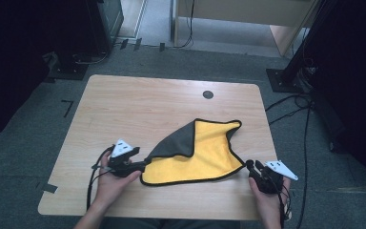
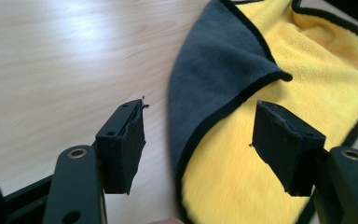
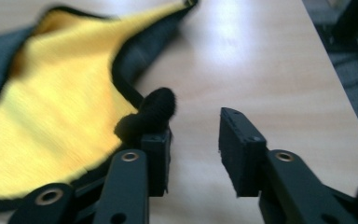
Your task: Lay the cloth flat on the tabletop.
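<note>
A: Item one: bench (image 1: 138, 102), pale wood. Item two: cloth (image 1: 202, 152), yellow face, grey backing, black hem, lying near the front edge, one corner folded over.

B: Handling?

A: Soft, light, limp; likely to sag and drag. Best pinched at hemmed corners.

B: Grippers?

A: Left gripper (image 2: 198, 140): jaws wide apart, straddling the cloth's left edge, holding nothing. Right gripper (image 3: 193, 140): jaws parted, empty, a corner resting against one.

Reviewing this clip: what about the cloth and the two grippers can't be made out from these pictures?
- Right gripper, right gripper view: jaws apart; motion blur hides whether the cloth corner touches its pad.
- Left gripper, high view: hand and plate cover its jaws.
- Cloth's far edge, left gripper view: cut off by the frame.
</note>
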{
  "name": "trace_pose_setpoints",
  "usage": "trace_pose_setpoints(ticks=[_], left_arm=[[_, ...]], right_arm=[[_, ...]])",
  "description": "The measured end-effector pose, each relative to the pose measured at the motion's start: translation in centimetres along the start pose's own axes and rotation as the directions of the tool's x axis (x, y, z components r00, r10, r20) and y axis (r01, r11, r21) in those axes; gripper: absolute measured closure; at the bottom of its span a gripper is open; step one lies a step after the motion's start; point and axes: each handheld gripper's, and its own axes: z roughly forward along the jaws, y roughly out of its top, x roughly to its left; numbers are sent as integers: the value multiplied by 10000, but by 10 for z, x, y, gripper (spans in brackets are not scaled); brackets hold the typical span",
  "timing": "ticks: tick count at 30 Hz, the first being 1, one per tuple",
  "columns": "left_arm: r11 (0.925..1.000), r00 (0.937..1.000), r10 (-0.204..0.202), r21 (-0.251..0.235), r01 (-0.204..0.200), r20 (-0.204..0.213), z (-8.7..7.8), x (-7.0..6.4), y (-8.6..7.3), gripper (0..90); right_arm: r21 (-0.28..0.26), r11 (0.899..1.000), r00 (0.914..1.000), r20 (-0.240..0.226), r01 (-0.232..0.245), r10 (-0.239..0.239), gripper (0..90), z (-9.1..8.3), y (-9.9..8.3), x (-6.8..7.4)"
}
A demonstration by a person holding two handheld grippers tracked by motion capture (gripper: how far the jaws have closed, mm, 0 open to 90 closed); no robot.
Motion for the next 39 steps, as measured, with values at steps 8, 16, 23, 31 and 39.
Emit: trace_pose_setpoints(ticks=[8,16,23,31,39], left_arm=[[9854,9864,1504,900,-1442,-668,69,-54,13,328],[9908,9812,1256,684,-1166,-1467,83,-33,26,832],[9891,9364,-1441,-750,1266,-3201,55,58,41,725],[9870,9626,-1610,-333,1575,-2179,21,62,22,465],[9944,9885,-705,686,803,-1341,15,28,-13,389]], right_arm=[[-1348,9887,9965,612,653,-574,427,-4,22,37],[-359,9923,9921,-355,1189,-1202,469,8,15,40],[269,9981,9897,1312,548,-579,577,11,6,12],[-168,9991,9731,2276,401,-353,534,-8,13,-8],[-353,9989,9911,1287,-308,352,506,-18,13,-28]])
